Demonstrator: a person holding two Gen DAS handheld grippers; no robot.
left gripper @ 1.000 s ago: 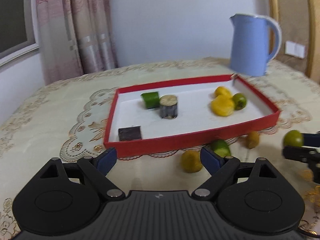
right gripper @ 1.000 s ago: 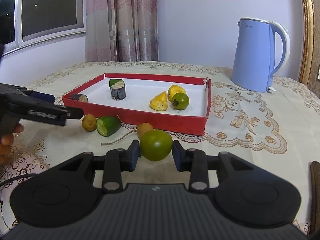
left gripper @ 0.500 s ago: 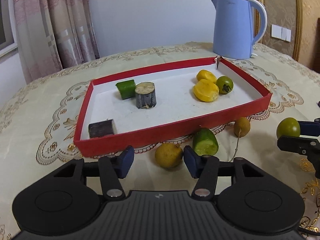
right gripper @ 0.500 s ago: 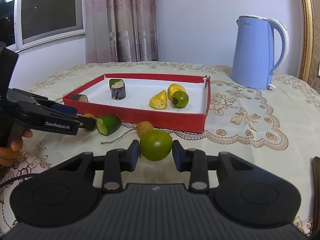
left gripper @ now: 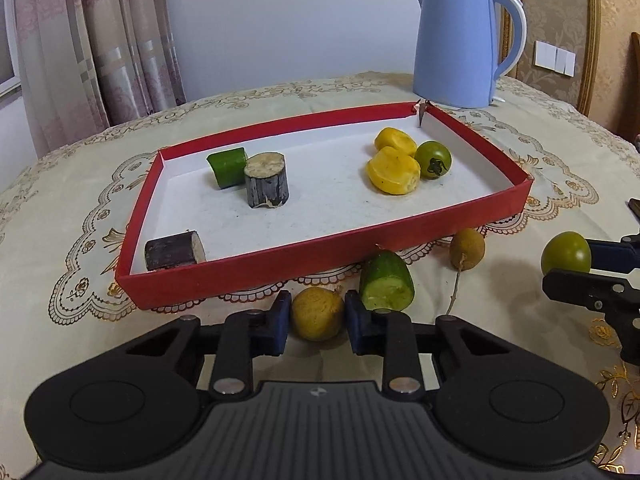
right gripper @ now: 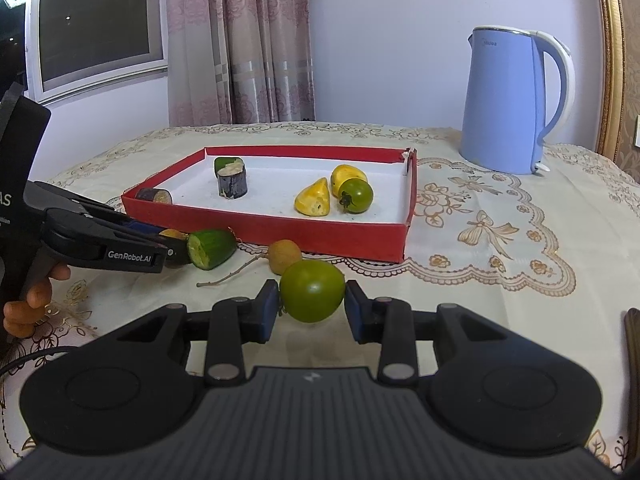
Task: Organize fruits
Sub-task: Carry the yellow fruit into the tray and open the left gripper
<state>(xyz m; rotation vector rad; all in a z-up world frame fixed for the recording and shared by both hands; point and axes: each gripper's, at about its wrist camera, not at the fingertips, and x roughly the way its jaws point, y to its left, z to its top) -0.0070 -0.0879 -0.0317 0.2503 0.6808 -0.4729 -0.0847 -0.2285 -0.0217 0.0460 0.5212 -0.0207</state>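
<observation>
Pinching a round yellow-brown fruit (left gripper: 317, 313) on the embroidered cream tablecloth (left gripper: 80, 208), the left gripper (left gripper: 316, 322) has just closed beside a cut green cucumber piece (left gripper: 387, 281), before the red shallow cardboard tray (left gripper: 320, 256). Rightward, the right gripper (right gripper: 312, 309) clamps a round green tomato (right gripper: 312, 290).

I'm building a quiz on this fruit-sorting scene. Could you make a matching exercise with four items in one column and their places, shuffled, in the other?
Things:
1. round yellow fruit
2. loose green tomato
3. cut cucumber piece
4. blue kettle

Places:
A. standing on the table behind the red tray
B. lying on the tablecloth just in front of the tray
C. between the pads of the left gripper
D. between the pads of the right gripper

Pairs: 1-C, 2-D, 3-B, 4-A
</observation>
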